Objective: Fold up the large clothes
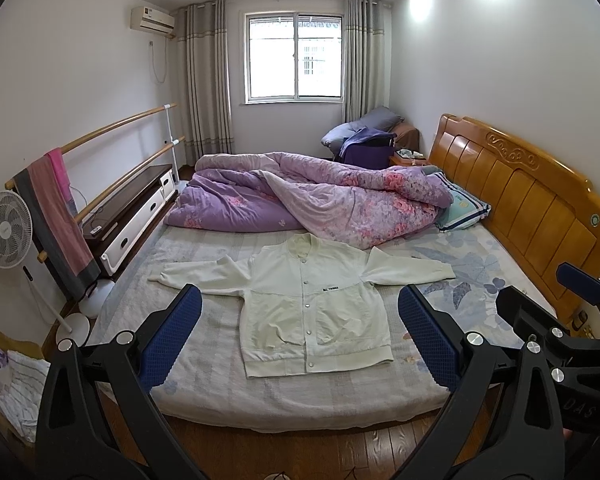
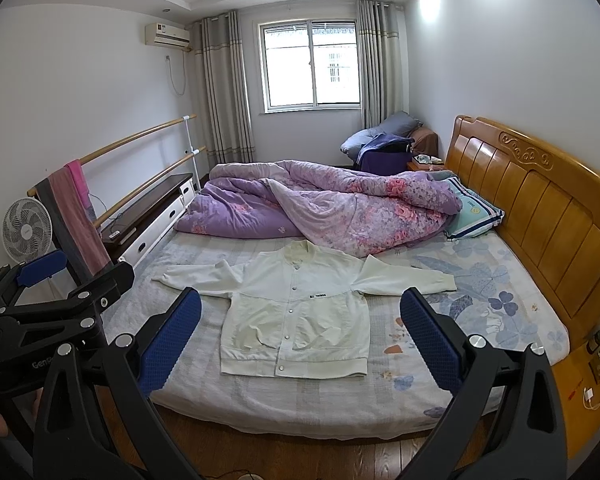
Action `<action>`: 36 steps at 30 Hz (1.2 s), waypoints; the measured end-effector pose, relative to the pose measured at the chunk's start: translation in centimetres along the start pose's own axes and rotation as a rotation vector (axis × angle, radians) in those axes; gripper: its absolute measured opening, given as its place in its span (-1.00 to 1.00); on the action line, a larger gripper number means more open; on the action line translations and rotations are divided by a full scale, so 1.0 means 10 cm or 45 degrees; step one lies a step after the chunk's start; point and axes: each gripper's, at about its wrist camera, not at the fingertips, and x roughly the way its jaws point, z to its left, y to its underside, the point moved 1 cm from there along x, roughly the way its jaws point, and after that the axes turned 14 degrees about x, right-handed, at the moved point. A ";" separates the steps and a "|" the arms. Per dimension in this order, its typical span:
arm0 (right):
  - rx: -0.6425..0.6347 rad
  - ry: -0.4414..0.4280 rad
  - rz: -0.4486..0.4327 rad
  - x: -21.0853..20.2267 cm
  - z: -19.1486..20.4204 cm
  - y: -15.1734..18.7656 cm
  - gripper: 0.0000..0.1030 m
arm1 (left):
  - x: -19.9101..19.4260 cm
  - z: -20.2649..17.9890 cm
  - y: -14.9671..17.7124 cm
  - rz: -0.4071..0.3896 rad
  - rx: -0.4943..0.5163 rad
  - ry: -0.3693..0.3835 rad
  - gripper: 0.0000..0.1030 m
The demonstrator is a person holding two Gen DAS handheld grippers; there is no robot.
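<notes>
A white button-up jacket (image 1: 312,300) lies flat and face up on the bed (image 1: 204,384), sleeves spread to both sides, hem toward me. It also shows in the right wrist view (image 2: 296,312). My left gripper (image 1: 300,332) is open and empty, held above the bed's near edge in front of the jacket. My right gripper (image 2: 300,332) is open and empty too, at about the same height. Each gripper shows at the edge of the other's view: the right gripper (image 1: 580,308) to the right, the left gripper (image 2: 44,292) to the left.
A crumpled purple floral quilt (image 1: 320,196) and a striped pillow (image 1: 464,208) lie at the far side of the bed. A wooden headboard (image 1: 532,200) runs along the right. A fan (image 1: 6,230), a rail with a towel (image 1: 56,216) and a low cabinet (image 1: 136,208) stand on the left.
</notes>
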 end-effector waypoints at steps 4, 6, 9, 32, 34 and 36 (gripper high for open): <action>0.001 -0.003 0.011 0.03 -0.11 -0.06 0.86 | 0.00 -0.04 0.02 0.006 -0.002 -0.005 0.91; -0.003 -0.003 0.014 0.03 -0.16 -0.09 0.86 | 0.03 -0.05 0.02 0.011 -0.006 -0.003 0.91; -0.010 -0.004 0.020 0.06 -0.21 -0.10 0.86 | 0.20 -0.13 -0.01 0.027 -0.012 -0.005 0.90; 0.028 0.086 0.087 1.66 0.13 -0.43 0.86 | 1.97 0.54 -0.31 0.129 0.025 0.076 0.90; 0.042 0.105 0.097 1.92 0.24 -0.47 0.86 | 2.34 0.78 -0.37 0.146 0.036 0.109 0.90; 0.065 0.135 0.131 2.32 0.44 -0.52 0.86 | 2.71 1.02 -0.44 0.200 0.051 0.134 0.91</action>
